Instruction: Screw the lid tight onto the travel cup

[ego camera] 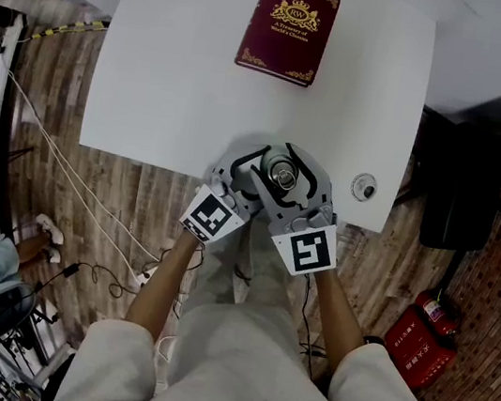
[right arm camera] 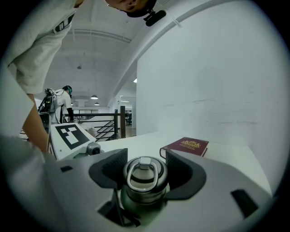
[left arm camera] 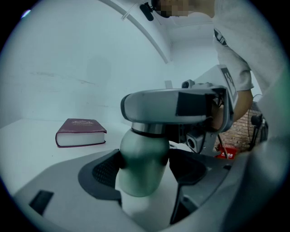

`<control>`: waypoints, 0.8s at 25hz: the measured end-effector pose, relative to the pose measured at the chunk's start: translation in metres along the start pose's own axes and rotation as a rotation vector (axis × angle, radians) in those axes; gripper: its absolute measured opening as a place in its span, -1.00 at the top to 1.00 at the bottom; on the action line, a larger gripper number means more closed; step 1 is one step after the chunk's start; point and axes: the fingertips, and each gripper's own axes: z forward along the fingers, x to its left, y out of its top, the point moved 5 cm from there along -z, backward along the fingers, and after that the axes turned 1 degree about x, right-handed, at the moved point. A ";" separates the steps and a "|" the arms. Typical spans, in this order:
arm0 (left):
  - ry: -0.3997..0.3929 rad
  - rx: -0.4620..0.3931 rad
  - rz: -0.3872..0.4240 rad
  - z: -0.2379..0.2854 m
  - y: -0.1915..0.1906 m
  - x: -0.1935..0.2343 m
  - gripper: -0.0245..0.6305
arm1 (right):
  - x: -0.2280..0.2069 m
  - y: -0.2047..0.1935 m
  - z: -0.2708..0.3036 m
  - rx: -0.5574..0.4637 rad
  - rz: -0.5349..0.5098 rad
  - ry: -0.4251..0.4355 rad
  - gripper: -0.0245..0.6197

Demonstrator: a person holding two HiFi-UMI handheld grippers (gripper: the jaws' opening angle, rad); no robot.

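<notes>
While the white rectangular table [ego camera: 156, 84] fills the upper half of the head view, a maroon hardcover book [ego camera: 288, 30] lies at its top centre. At the table's lower edge, centre frame, the left gripper [left arm camera: 145, 171] pinches the matte green metal travel cup [left arm camera: 141, 152] by its body, and the right gripper [right arm camera: 145, 174] clamps the round grey lid [right arm camera: 144, 181] with its wire loop, seated on the cup's top
</notes>
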 end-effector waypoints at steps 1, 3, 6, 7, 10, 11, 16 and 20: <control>0.000 0.000 -0.001 0.000 0.000 0.000 -0.12 | -0.001 0.000 0.000 -0.007 0.015 -0.025 0.12; -0.001 -0.002 -0.003 0.001 0.000 0.000 -0.12 | -0.002 0.001 0.000 -0.019 0.039 -0.072 0.12; -0.002 -0.005 -0.006 0.000 -0.001 0.001 -0.12 | -0.001 0.000 0.001 -0.012 0.037 -0.115 0.12; -0.002 -0.005 -0.006 0.000 -0.001 0.001 -0.12 | 0.000 0.000 0.002 -0.011 0.032 -0.121 0.12; -0.001 -0.006 -0.007 0.000 -0.001 0.001 -0.12 | 0.002 0.001 0.002 -0.020 0.036 -0.104 0.12; -0.001 -0.007 -0.008 0.000 -0.001 0.001 -0.12 | 0.003 0.002 0.002 -0.030 0.049 -0.083 0.11; 0.001 -0.010 -0.012 -0.002 -0.001 0.001 -0.12 | 0.005 0.004 -0.001 -0.027 0.029 0.073 -0.14; -0.001 -0.007 -0.008 0.000 -0.002 0.002 -0.12 | 0.004 0.003 -0.004 0.007 -0.043 0.202 -0.12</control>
